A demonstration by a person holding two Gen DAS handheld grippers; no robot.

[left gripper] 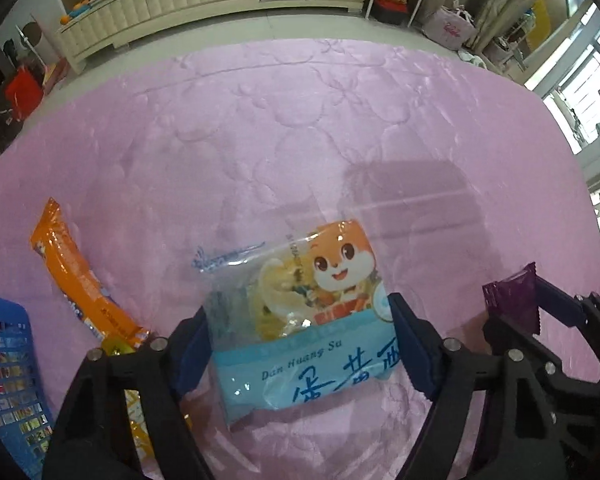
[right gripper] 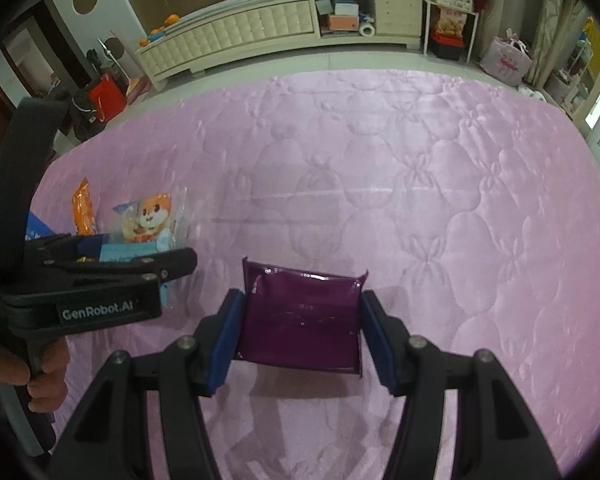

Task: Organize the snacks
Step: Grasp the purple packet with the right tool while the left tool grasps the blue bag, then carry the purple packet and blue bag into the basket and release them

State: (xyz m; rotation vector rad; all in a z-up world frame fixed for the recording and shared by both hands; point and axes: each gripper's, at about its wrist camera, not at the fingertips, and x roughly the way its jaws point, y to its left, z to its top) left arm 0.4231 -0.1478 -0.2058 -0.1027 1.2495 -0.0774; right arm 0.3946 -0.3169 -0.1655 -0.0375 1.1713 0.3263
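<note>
Left claw (left gripper: 300, 344) clamps the glossy blue egg-yolk pastry packet (left gripper: 300, 328) on the quilted pink bedspread (left gripper: 300, 140). Right claw (right gripper: 300, 340), half-spread, grips a flat purple foil packet (right gripper: 300, 316) right of the pastry packet.

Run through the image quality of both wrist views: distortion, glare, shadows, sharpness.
Left wrist view: strong fisheye bending with black corners; glare streaks on the clear egg-yolk pastry packet and orange packet; soft shadow on the pink quilt; window at right blown out. Right wrist view: same bending; small highlights on the purple packet; tool shadows on the quilt below it; far furniture slightly soft.
</note>
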